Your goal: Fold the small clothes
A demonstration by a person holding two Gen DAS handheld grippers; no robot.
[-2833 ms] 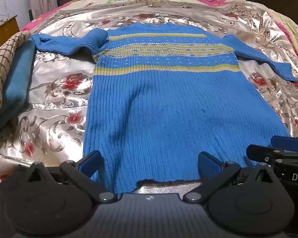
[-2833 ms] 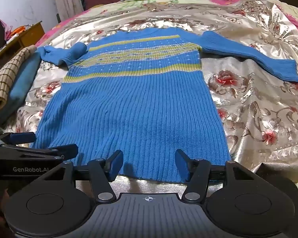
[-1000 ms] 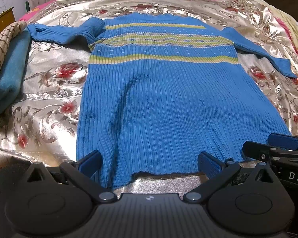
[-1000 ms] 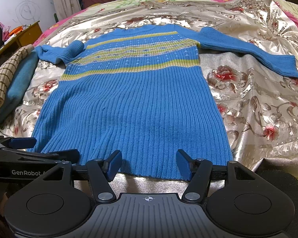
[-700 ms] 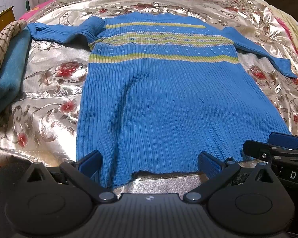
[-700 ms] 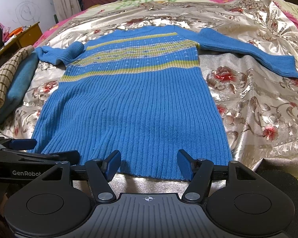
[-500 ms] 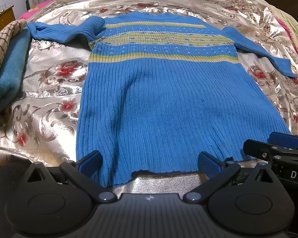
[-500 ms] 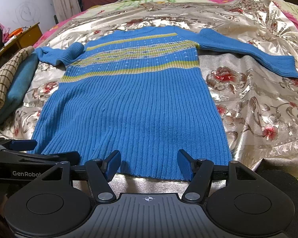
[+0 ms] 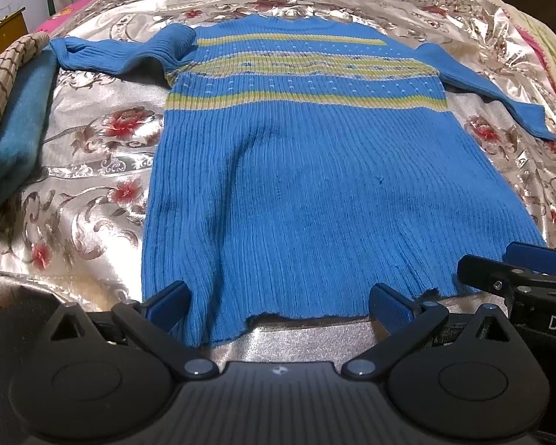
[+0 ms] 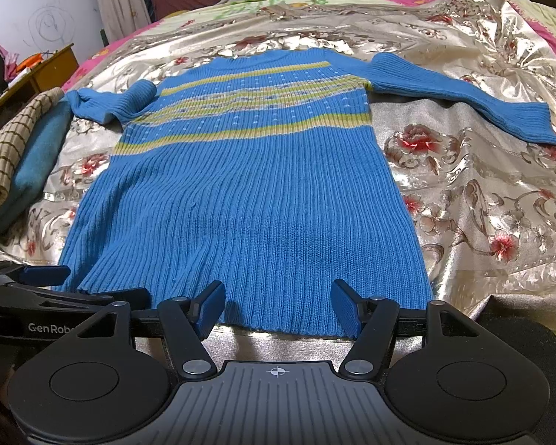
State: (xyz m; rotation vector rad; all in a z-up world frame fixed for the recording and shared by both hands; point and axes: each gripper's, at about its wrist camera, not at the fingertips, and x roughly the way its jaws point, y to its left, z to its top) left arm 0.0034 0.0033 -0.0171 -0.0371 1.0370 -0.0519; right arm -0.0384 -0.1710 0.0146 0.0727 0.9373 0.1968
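Left tool (image 9: 280, 302) and right tool (image 10: 278, 306) (both spread) flank the flat sweater's (image 9: 315, 185) hem.

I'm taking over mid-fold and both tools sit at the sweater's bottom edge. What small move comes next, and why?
Probably ease both tools forward and close them on the hem. The blue sweater lies flat and unfolded, and the left tool and right tool are open, straddling the hem without gripping it.
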